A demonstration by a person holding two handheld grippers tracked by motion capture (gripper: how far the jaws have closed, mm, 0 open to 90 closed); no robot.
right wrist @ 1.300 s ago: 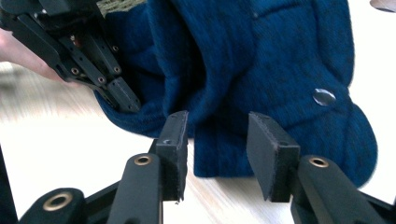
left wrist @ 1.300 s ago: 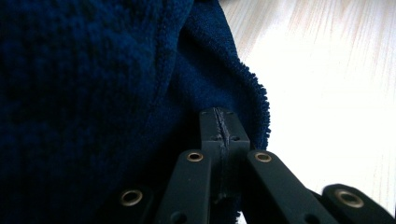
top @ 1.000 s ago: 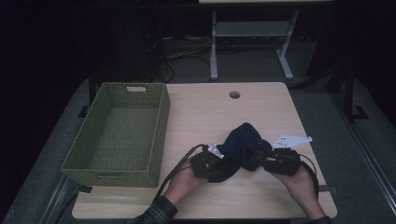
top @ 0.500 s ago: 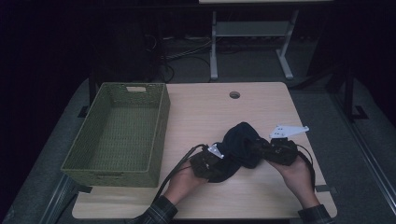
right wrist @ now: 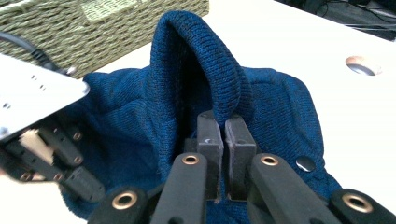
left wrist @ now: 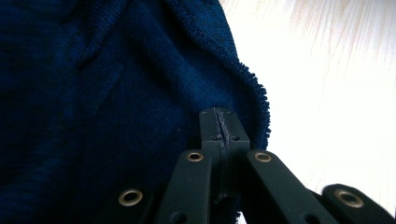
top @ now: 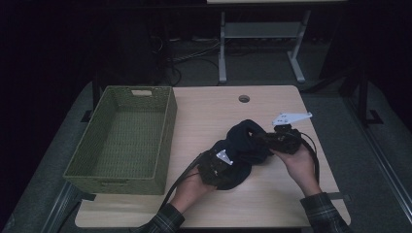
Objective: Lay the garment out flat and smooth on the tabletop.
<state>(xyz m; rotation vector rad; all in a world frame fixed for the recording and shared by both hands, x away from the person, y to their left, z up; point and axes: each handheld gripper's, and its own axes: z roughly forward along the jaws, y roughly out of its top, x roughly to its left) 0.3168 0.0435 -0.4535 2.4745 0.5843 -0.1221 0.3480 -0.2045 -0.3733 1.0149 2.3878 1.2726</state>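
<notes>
Both jaws pinched on blue knit garment (top: 245, 148) — left hand-held gripper (left wrist: 218, 122) & right hand-held gripper (right wrist: 225, 126) — no readable writing.

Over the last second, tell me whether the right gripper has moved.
Yes. In the high view the right gripper has shifted up the table towards the round hole, lifting the blue knit garment.

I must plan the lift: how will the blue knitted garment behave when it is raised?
The blue knitted garment will probably be floppy: it lies bunched, a fold arching over the right tool. Likely light. The knit seems unlikely to slip from the shut left tool.
</notes>
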